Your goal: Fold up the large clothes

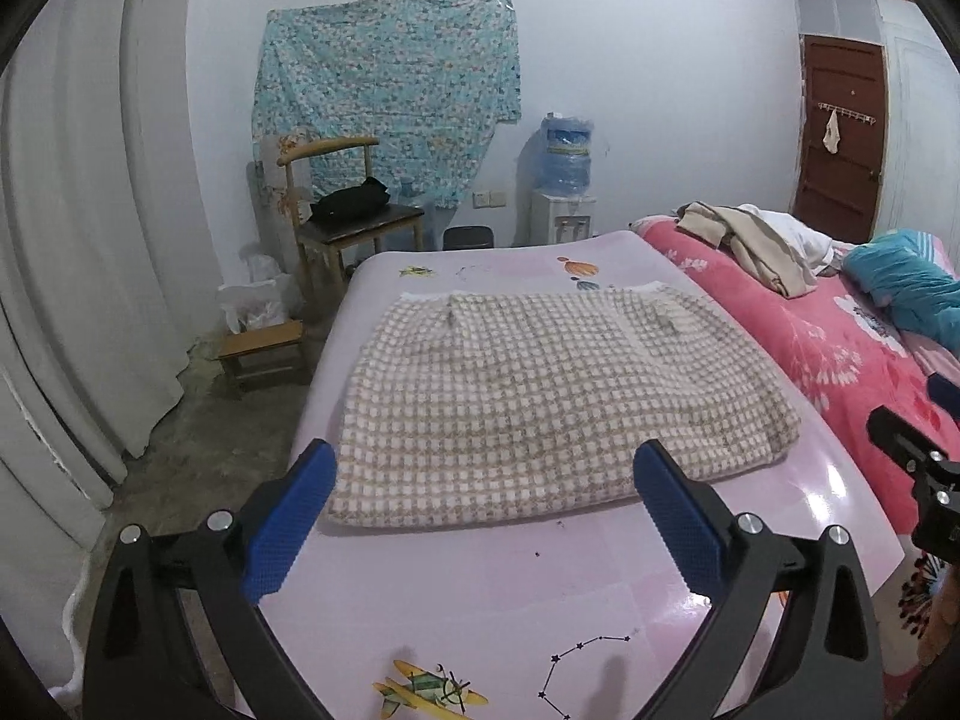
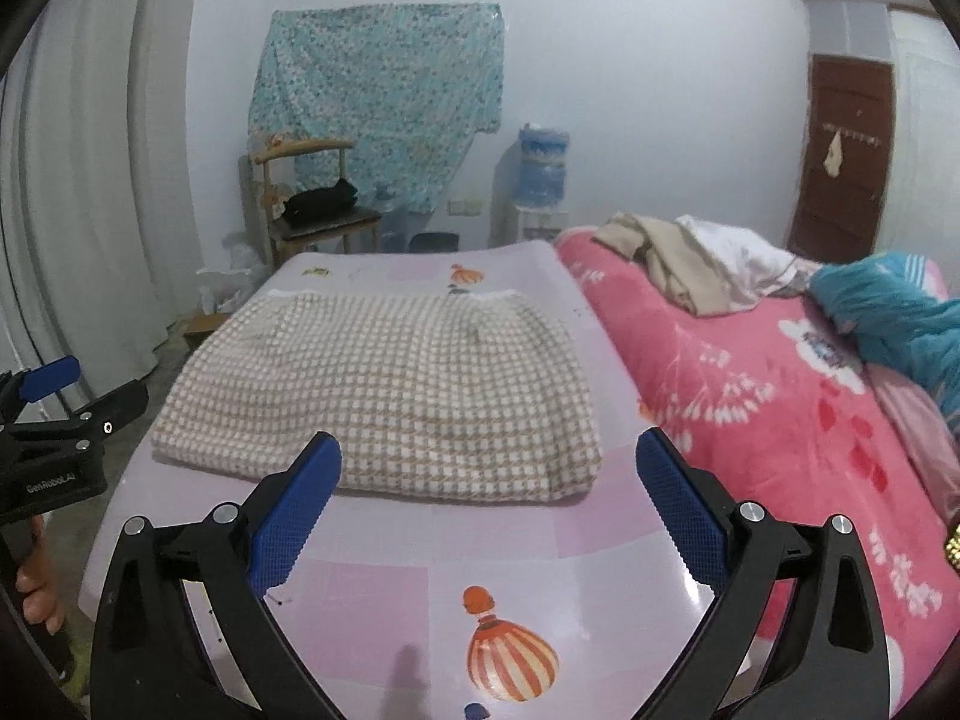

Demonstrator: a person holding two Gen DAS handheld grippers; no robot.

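A beige and white checked garment (image 1: 540,396) lies folded into a flat rectangle on the pink table (image 1: 480,594). My left gripper (image 1: 483,468) hangs open just above the garment's near edge, with nothing between its blue pads. In the right wrist view the same garment (image 2: 396,384) lies ahead, and my right gripper (image 2: 489,462) stands open over its near right part, holding nothing. The left gripper (image 2: 66,396) shows at the left edge of that view, held by a hand (image 2: 36,594). Part of the right gripper's body appears at the right edge of the left wrist view.
A bed with a pink floral blanket (image 2: 780,396) adjoins the table on the right, with beige and white clothes (image 2: 690,264) and a teal bundle (image 2: 888,312) on it. A wooden chair (image 1: 354,222), a small stool (image 1: 264,354), a water dispenser (image 1: 564,180) and a brown door (image 1: 840,138) stand beyond.
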